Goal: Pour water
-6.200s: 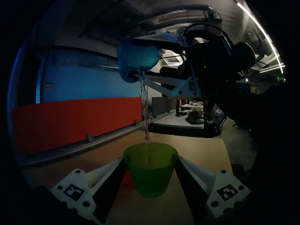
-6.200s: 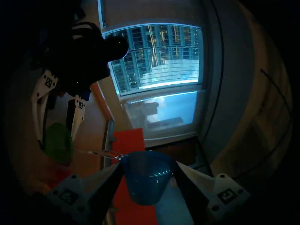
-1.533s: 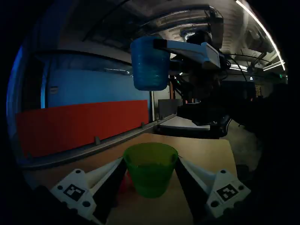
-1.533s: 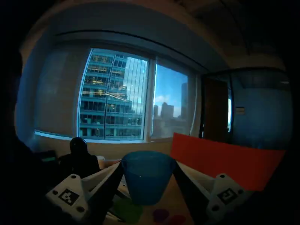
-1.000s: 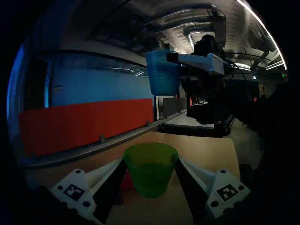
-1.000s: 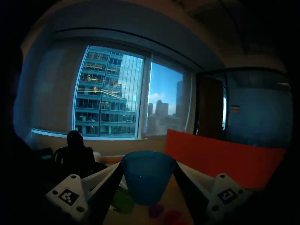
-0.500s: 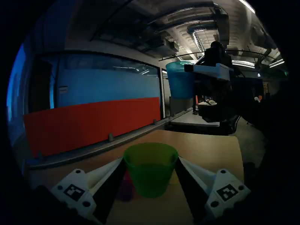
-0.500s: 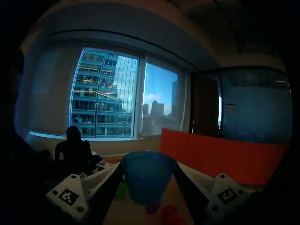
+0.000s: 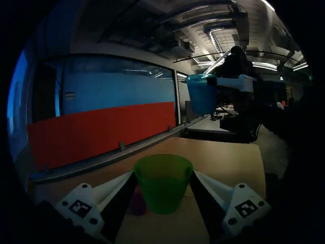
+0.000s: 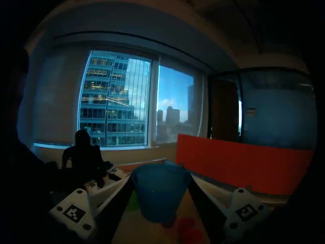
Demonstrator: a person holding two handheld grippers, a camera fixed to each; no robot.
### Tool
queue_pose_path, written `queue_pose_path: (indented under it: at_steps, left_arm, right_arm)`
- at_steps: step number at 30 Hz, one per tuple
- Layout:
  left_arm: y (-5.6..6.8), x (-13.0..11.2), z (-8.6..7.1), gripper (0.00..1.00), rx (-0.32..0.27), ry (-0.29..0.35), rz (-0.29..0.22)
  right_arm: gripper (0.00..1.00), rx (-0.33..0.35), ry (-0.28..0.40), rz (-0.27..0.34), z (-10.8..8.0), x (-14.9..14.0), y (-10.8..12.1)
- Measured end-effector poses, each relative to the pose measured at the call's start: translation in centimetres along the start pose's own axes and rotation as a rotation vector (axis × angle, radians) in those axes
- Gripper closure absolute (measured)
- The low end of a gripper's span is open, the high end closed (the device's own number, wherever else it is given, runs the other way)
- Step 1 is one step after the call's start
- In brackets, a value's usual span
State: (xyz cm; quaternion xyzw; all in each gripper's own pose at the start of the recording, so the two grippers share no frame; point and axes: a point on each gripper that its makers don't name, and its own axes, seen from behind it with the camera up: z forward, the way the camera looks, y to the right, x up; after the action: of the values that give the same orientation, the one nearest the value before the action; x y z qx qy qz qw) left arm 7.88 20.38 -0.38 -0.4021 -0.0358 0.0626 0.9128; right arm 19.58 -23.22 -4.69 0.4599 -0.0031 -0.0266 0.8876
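The green cup (image 9: 163, 183) is translucent plastic, smooth-walled and tapered, wider at its round rim than at its base. It stands upright, long axis vertical and mouth up, low in the middle of the left gripper view and above the pale wooden table (image 9: 227, 158). I cannot tell whether its base touches the wood.

The left gripper (image 9: 162, 175) clamps it, one finger pressed on each side of the wall just under the rim. The fingers are white plastic with dark inner faces, and each carries a square black-and-white marker farther back. They reach forward roughly level with the tabletop.

The blue cup (image 10: 160, 195) has the same tapered shape and a faintly ribbed, translucent wall. It also sits upright with its mouth up. The right gripper (image 10: 160, 181) grips it in the same way, its fingers closed against both sides. In the left gripper view this cup hangs high and right of the green one, well apart from it and well above the table. The right gripper's white body extends level to the right behind it, into a dark shape that holds it.

A small purple thing (image 9: 138, 203) lies on the table just beside the green cup. Red discs (image 10: 187, 227) lie below the blue cup. A matte red panel (image 9: 101, 130) runs along the table's far edge, and a tall window (image 10: 118, 105) shows glass towers.
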Motion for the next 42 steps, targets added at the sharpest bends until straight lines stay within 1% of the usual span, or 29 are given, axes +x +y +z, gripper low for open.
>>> queue_pose_path:
  at_steps: [8, 12, 18, 29, 36, 42]
  left_arm:
    - [0.1, -0.4, 0.0, 0.14, -0.008, -0.009, -0.005]
    - [0.0, -1.0, 0.0, 0.14, -0.008, -0.021, -0.007]
    - [0.2, -1.8, 0.1, 0.14, -0.018, -0.045, -0.008]
    - [0.2, -3.0, 0.4, 0.14, -0.023, -0.074, -0.015]
    - [0.1, -4.6, 0.5, 0.14, -0.03, -0.108, -0.023]
    - [0.3, -5.9, 0.8, 0.14, -0.043, -0.144, -0.019]
  right_arm:
    - [0.07, 0.016, -0.033, 0.007, 0.1, -1.9, -0.3]
    - [0.07, 0.031, -0.064, -0.008, 0.1, -3.3, -0.8]
    - [0.07, 0.037, -0.12, -0.029, 0.1, -5.5, -1.2]
    - [0.06, 0.053, -0.183, -0.016, -0.1, -8.2, -1.2]
    - [0.06, 0.075, -0.235, -0.02, 0.2, -10.7, -1.4]
    - [0.06, 0.09, -0.27, -0.035, 0.6, -12.3, -1.6]
